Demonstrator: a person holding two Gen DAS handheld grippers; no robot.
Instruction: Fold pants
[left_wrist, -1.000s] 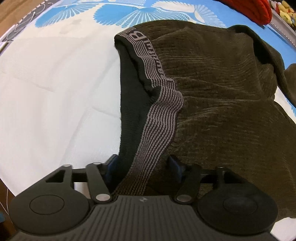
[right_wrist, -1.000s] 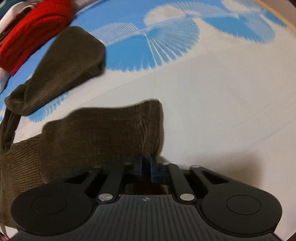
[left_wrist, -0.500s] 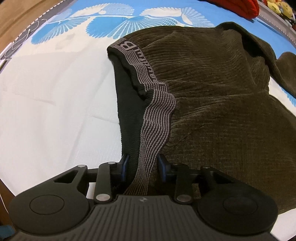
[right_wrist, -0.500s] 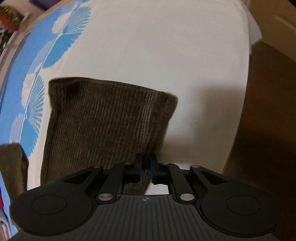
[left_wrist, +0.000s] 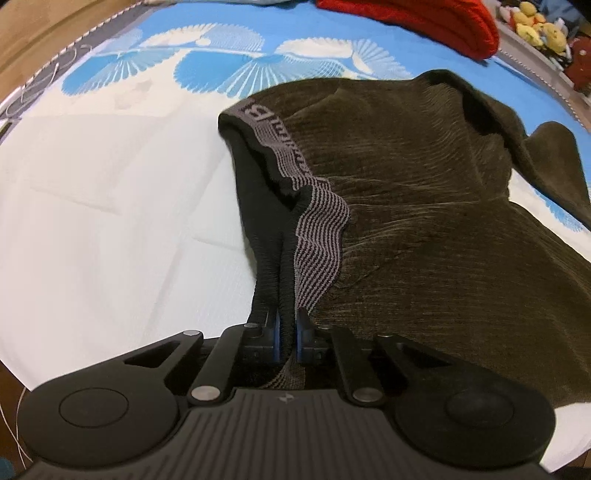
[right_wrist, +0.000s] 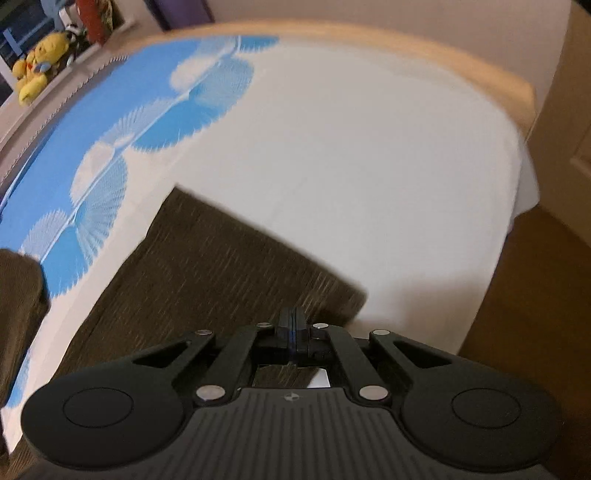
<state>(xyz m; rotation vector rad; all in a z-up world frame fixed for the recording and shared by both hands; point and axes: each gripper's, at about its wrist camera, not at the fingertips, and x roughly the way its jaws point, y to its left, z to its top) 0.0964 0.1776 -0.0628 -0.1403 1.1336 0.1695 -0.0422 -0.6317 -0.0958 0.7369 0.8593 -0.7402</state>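
Dark olive corduroy pants (left_wrist: 424, 221) lie on a bed with a white and blue sheet (left_wrist: 110, 206). Their grey striped waistband (left_wrist: 317, 243) runs toward my left gripper (left_wrist: 285, 332), which is shut on the waistband's near corner. In the right wrist view a pant leg (right_wrist: 221, 266) lies flat with its hem toward the bed's end. My right gripper (right_wrist: 292, 325) is shut on the near corner of that leg hem. The second leg (right_wrist: 18, 295) shows bunched at the left edge.
A red knit garment (left_wrist: 424, 18) lies at the far side of the bed. Yellow plush toys (right_wrist: 31, 74) sit beyond the bed. The bed's wooden end rail (right_wrist: 406, 59) and wooden floor (right_wrist: 535, 332) lie to the right.
My left gripper closed on the waistband, which now bunches between the fingers. My right gripper, still shut on the leg hem, swung it round toward the end of the bed, spreading the leg flat.
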